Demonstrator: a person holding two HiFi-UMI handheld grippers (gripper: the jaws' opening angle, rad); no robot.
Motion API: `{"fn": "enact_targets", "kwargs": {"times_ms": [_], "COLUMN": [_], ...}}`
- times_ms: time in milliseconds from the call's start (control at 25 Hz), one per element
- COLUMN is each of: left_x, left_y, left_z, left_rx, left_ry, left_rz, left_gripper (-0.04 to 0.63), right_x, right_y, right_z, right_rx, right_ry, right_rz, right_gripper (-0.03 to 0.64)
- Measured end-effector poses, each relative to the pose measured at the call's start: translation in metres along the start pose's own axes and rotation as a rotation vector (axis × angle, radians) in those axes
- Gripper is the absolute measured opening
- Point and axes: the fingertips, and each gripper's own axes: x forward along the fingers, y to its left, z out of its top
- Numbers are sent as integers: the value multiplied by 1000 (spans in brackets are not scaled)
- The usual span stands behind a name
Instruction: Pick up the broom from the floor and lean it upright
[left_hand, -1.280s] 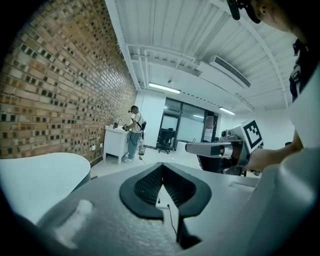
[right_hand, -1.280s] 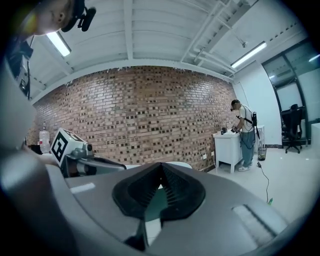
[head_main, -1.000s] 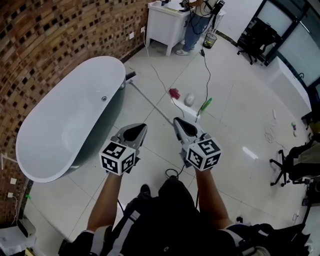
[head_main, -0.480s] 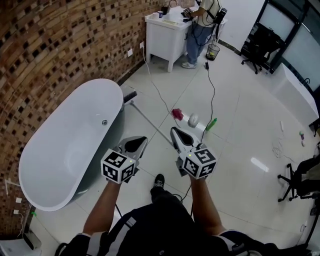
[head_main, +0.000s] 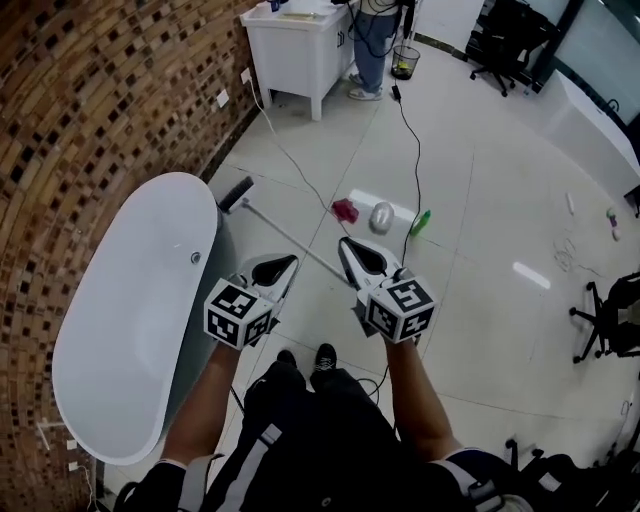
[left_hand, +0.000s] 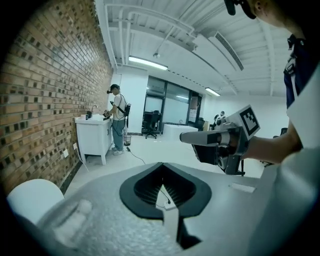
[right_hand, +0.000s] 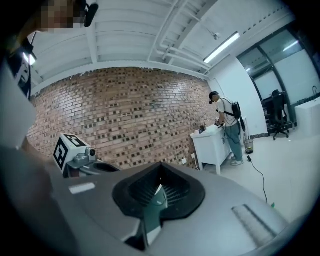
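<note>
The broom (head_main: 285, 236) lies flat on the tiled floor, its dark head (head_main: 236, 193) by the bathtub's end and its thin handle slanting toward me. The handle's near end passes between my two grippers and is hidden behind the right one. My left gripper (head_main: 283, 264) hovers just left of the handle, jaws shut and empty; its closed jaws fill the left gripper view (left_hand: 162, 186). My right gripper (head_main: 352, 248) hangs over the handle's near end, also shut with nothing in it (right_hand: 159, 188). Both are held above the floor, apart from the broom.
A white bathtub (head_main: 120, 320) stands along the brick wall (head_main: 80, 110) at left. A red item (head_main: 346, 211), a pale round object (head_main: 381, 215) and a green bottle (head_main: 420, 222) lie beyond the broom. A cable (head_main: 411, 120) runs toward a white cabinet (head_main: 290, 50) where a person (head_main: 375, 40) stands.
I have walked forward alongside the tub with both grippers side by side, still shut. The broom has not moved on the floor; its handle end is now between the grippers.
</note>
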Motion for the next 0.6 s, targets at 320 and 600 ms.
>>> {"fn": "enact_targets", "kwargs": {"times_ms": [320,600], "left_x": [116,210], "left_y": [32,62], "left_z": [-26,-69], "left_rx": [37,93], "left_ry": [116,231], "left_rz": [-192,-370], "left_gripper": [2,2], "right_x": [1,27], "right_y": [-91,-156], "right_z": [-32,-50], "right_rx": [45,83], "right_ry": [68,127], "right_rz": [-219,-376], "right_gripper": [5,5]}}
